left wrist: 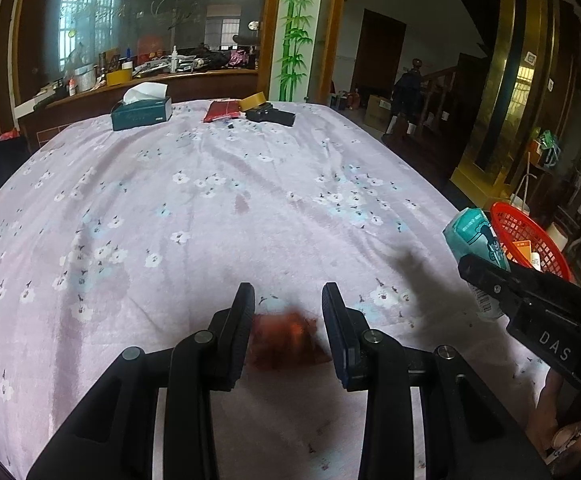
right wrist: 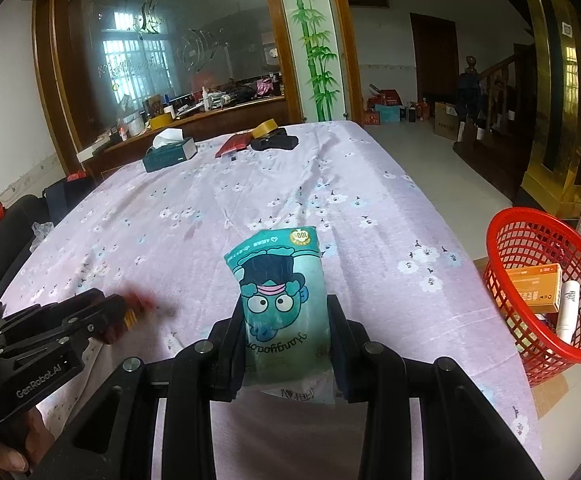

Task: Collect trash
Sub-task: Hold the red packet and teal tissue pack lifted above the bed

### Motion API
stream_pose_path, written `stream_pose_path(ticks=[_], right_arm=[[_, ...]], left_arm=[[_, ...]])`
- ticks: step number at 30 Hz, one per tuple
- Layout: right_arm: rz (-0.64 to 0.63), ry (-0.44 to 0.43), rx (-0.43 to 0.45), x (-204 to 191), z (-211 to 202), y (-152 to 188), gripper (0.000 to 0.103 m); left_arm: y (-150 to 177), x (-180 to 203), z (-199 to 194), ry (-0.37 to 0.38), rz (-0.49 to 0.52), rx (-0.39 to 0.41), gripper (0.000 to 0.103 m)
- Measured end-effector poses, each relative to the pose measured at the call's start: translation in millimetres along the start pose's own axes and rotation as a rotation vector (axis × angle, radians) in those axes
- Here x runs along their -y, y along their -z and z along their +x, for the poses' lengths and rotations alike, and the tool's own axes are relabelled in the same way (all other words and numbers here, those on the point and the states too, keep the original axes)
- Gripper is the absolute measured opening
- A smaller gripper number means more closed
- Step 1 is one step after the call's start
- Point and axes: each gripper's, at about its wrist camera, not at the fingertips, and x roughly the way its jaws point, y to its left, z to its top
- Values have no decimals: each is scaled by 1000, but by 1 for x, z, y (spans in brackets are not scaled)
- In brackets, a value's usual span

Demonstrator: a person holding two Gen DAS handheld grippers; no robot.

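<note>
My right gripper (right wrist: 286,312) is shut on a teal tissue pack (right wrist: 280,284) with a cartoon face and holds it above the purple flowered tablecloth (right wrist: 250,192). The pack also shows in the left wrist view (left wrist: 476,240), beside the right gripper (left wrist: 490,280). My left gripper (left wrist: 288,300) straddles a blurred red-orange wrapper (left wrist: 286,340) between its jaws; whether the pads press it is unclear. In the right wrist view the left gripper (right wrist: 122,312) shows that red piece (right wrist: 132,308) at its tip. A red mesh basket (right wrist: 546,280) stands right of the table.
The basket holds an orange box (right wrist: 534,288) and a white tube (right wrist: 568,312). At the table's far end lie a dark green tissue box (left wrist: 142,112), a red packet (left wrist: 222,111), a tape roll (left wrist: 252,101) and a black case (left wrist: 272,115). A wooden counter stands behind.
</note>
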Motion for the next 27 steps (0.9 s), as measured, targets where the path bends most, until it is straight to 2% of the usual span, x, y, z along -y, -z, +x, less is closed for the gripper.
stream_pose_path(ticks=[6,11,13,16,24,25,27], right_arm=[[11,5,-5,3,1,2,38],[12,7,0,3,-1,-1,38],[11,5,2,2,-2,-1,38],[13,1,2,2,-2,0,39],[11,-14,-1,2,-1,1,39],[9,-15,-1,1,-1,1,39],[3,-18,-2,0,-2,2,39]], left_arm=[[-1,6,2,4,15,-1,33],[1,-4,7,14,-12,-44,34],[4,-7,11,36,-5,-91,44],[12,-10,12,43,-8,-128,50],[23,-7,18,51,11,-169,49],[24,-6,20,61,8,-181,43],[25,-5,26,46,16,-204,37]])
